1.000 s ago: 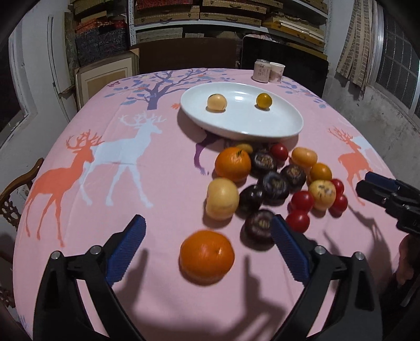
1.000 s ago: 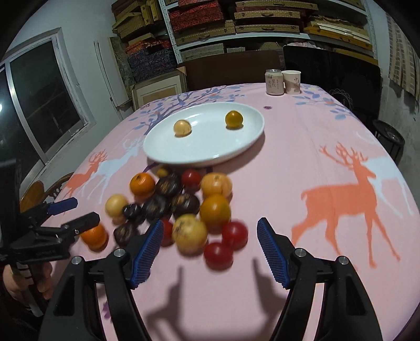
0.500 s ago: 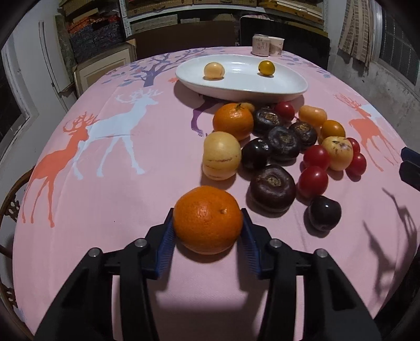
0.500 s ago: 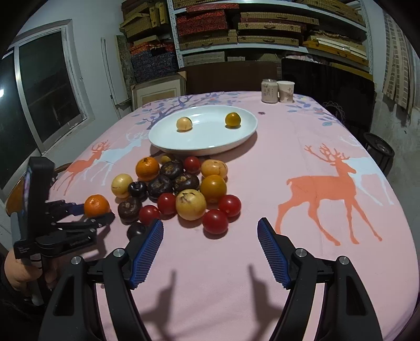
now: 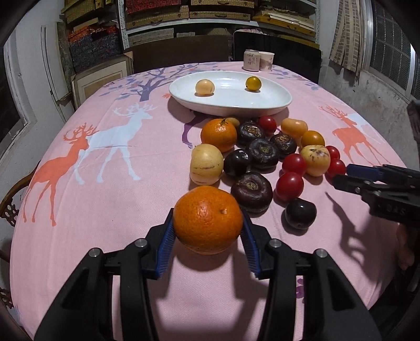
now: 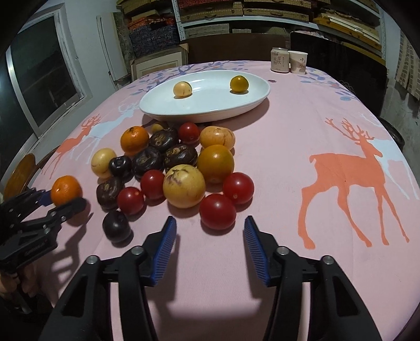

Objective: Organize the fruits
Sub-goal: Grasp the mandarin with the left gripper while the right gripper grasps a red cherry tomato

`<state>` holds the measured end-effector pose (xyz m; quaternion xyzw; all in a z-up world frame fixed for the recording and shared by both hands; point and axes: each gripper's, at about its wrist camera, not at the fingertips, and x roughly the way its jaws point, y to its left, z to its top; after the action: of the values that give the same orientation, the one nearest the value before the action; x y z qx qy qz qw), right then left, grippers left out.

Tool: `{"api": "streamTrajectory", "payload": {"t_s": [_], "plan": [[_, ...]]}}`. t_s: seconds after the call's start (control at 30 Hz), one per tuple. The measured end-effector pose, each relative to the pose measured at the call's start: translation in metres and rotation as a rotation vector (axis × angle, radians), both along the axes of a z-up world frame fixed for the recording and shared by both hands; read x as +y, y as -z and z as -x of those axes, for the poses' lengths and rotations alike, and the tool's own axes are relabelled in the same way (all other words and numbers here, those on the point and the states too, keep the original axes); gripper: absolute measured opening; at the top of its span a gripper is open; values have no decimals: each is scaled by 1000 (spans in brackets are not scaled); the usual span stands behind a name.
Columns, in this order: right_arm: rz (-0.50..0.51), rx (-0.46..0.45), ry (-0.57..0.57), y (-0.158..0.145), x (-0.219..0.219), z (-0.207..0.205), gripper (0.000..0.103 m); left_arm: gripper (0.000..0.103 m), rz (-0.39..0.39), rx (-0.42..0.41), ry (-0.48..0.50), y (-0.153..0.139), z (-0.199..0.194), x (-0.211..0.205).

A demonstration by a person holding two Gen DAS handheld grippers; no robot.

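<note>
Nearest to me, my left gripper (image 5: 207,230) has its blue ribbed pads pressed against both sides of a round orange mandarin with dimpled skin (image 5: 208,219), held just above the pink deer-print tablecloth (image 5: 105,199).

My right gripper (image 6: 209,230) has its jaws closing with nothing between them; a glossy red cherry tomato (image 6: 217,211) sits just ahead of the pad tips, on the cloth.

Beyond both grippers lies the loose heap of fruit (image 6: 168,162), touching one another: more red tomatoes, a pale yellow fruit with purple streaks (image 6: 184,185), an amber round tomato (image 6: 215,163), several dark brown wrinkled fruits, small black plums, a second mandarin (image 6: 134,140) and another pale yellow fruit on the left side. One black plum (image 6: 116,225) lies slightly apart, near the left gripper.

Just behind the heap sits the white oval ceramic dish (image 6: 210,110), holding two small fruits well apart: a pale yellow one (image 6: 182,89) and a golden-orange one (image 6: 239,84).

At the far edge of the table stand a drink can (image 6: 279,59) and a paper cup (image 6: 298,61), side by side. Shelves of stacked boxes (image 5: 162,15) fill the wall behind.
</note>
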<state>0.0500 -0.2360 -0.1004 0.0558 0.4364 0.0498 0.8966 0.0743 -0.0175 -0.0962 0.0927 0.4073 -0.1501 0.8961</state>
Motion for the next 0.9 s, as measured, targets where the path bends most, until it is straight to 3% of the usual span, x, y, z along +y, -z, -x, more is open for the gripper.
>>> {"api": "streamTrajectory", "payload": {"t_s": [0.23,0.33,0.9], "plan": [[24,2,6,5,6,-7,42,46,5,7,-7,2,-1,3],[34,-6,18,5,6,-7,31,46,8,8,-8,2,-2,3],[10,-32,6,7,2,2,29,46,8,13,-15,3,-1,4]]}}
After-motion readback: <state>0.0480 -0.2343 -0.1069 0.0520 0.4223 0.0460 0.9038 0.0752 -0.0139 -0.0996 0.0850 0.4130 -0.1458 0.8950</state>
